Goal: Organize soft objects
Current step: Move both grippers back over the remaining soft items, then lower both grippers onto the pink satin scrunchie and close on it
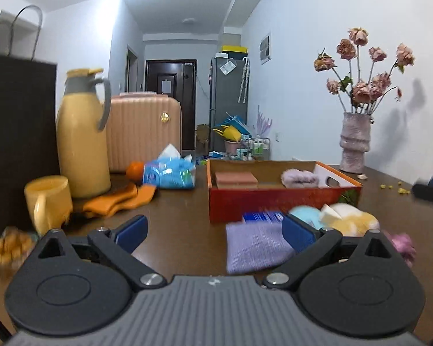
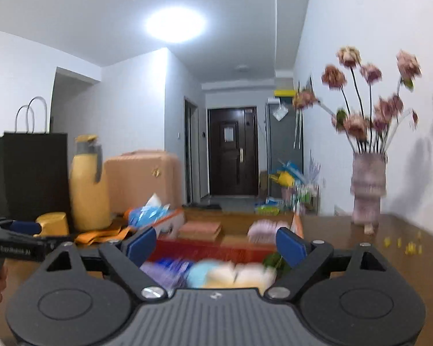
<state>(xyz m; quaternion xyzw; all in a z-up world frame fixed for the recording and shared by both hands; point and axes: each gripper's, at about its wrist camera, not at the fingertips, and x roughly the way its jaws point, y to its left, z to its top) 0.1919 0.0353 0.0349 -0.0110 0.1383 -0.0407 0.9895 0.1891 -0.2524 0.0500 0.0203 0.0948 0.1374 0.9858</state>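
Yellow thermos jug (image 1: 82, 135) beside yellow mug (image 1: 47, 201) on brown worktop (image 1: 182, 216); black paper bag (image 1: 17, 132) behind; dried roses in vase (image 1: 355, 141) near wall; peach suitcase (image 1: 143, 132) beyond.

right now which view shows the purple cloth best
The left wrist view. There the purple cloth lies flat on the table before the red box, mostly sharp, one corner behind a finger. The right wrist view shows only a blurred purple patch, partly hidden by the gripper body.
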